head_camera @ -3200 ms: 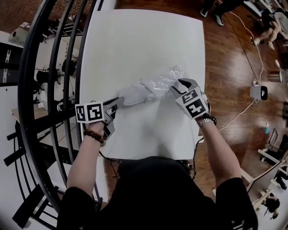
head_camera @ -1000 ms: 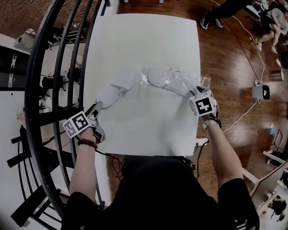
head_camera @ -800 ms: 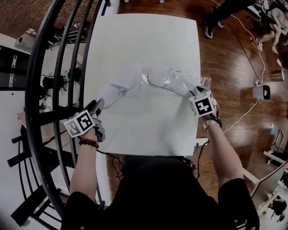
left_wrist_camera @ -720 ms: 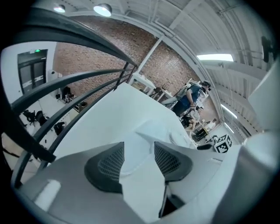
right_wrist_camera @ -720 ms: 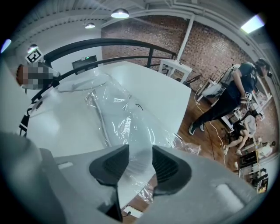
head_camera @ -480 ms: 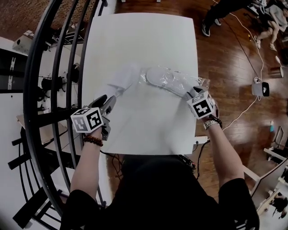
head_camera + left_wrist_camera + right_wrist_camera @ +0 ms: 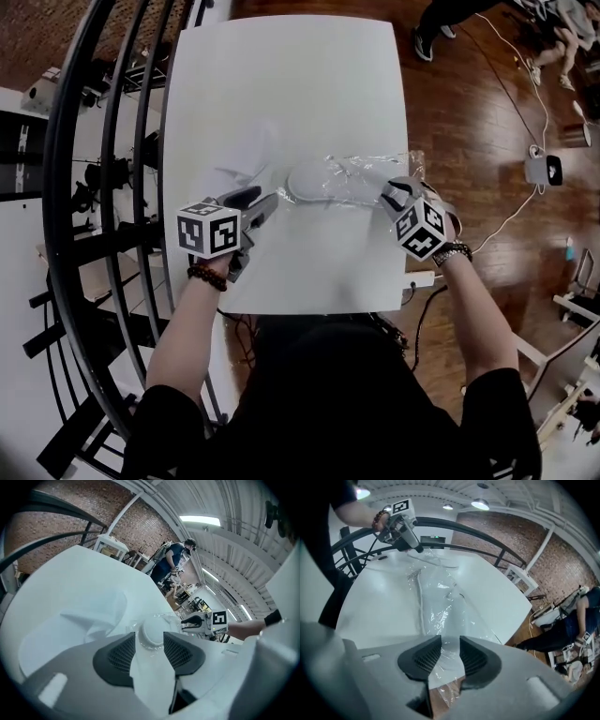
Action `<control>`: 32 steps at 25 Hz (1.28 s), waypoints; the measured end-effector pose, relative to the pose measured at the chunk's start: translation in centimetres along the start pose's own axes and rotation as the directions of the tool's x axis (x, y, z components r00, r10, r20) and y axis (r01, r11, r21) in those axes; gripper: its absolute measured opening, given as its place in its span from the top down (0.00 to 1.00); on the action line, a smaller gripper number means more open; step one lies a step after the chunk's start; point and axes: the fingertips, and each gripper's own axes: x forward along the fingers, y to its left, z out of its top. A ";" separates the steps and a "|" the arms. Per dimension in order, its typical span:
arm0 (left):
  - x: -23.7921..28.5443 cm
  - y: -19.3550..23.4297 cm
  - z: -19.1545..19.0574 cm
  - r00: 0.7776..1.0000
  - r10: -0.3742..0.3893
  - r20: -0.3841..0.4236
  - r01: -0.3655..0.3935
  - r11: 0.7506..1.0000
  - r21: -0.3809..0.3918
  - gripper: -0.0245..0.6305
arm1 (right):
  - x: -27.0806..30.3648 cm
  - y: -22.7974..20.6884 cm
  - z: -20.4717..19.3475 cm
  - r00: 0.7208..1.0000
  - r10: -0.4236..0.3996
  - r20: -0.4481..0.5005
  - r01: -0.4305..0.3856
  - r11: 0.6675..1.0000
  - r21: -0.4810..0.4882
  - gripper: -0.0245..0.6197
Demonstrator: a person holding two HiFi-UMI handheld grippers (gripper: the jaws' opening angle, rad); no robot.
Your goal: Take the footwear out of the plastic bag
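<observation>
Tabletop point(image 7: 281, 84) is bare far off, railing point(image 7: 112, 141) left, wood floor point(image 7: 478, 141) right. Mid-table sits slipper point(image 7: 319, 181) in plastic bag point(image 7: 375, 173). Jaws of left gripper point(image 7: 258, 200) gape, empty; right gripper point(image 7: 392, 192) straddles bag edge, maybe not squeezing; both just closed a little.

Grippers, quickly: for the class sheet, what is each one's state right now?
Left gripper: open, jaws just closing, nothing gripped; bagged shoe ahead of the tips.
Right gripper: open, jaws just closing around plastic bag film, not yet pinched.
</observation>
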 end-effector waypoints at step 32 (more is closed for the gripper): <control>4.0 -2.6 -3.0 0.958 -0.279 -0.063 0.247 0.918 -0.312 0.80 | 0.3 3.0 2.9 0.990 0.080 0.119 -0.070 0.994 -0.090 0.79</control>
